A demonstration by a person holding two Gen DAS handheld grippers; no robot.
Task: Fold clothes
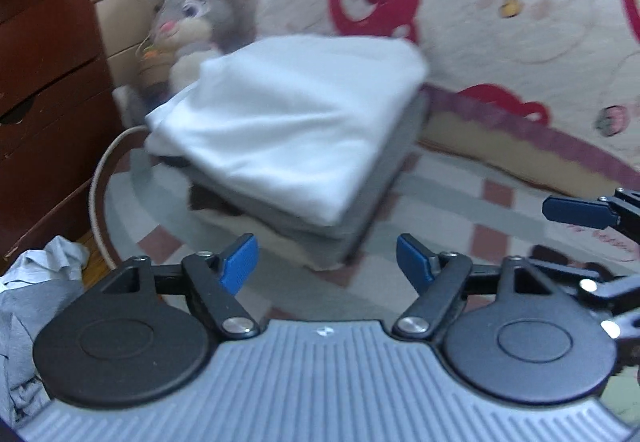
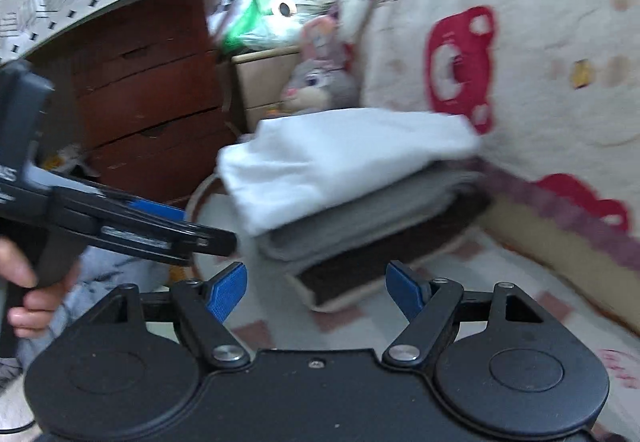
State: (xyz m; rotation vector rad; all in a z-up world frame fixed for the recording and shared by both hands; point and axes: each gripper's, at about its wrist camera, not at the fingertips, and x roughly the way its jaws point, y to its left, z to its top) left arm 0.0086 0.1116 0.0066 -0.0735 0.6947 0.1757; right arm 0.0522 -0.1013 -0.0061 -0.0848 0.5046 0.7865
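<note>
Left gripper: the jaws are standing wide apart with nothing between the blue pads; the same gripper is appearing side-on in the right wrist view, gripped by a person's hand. Right gripper: the jaws are likewise standing wide and holding nothing; one of its blue pads is showing at the right edge of the left wrist view.

Just beyond both pairs of jaws, apart from them, a stack of folded clothes is resting on a round glass surface laid with a pink-checked cloth. A folded white garment is lying on top, over a grey one, with what appears to be a dark brown layer beneath; blur is obscuring the lowest folds.

Behind the stack, a grey plush rabbit is sitting beside a cream blanket with red bear prints. A reddish wooden chest of drawers is standing to the left. A crumpled grey garment is lying unfolded at the lower left, off the surface.
</note>
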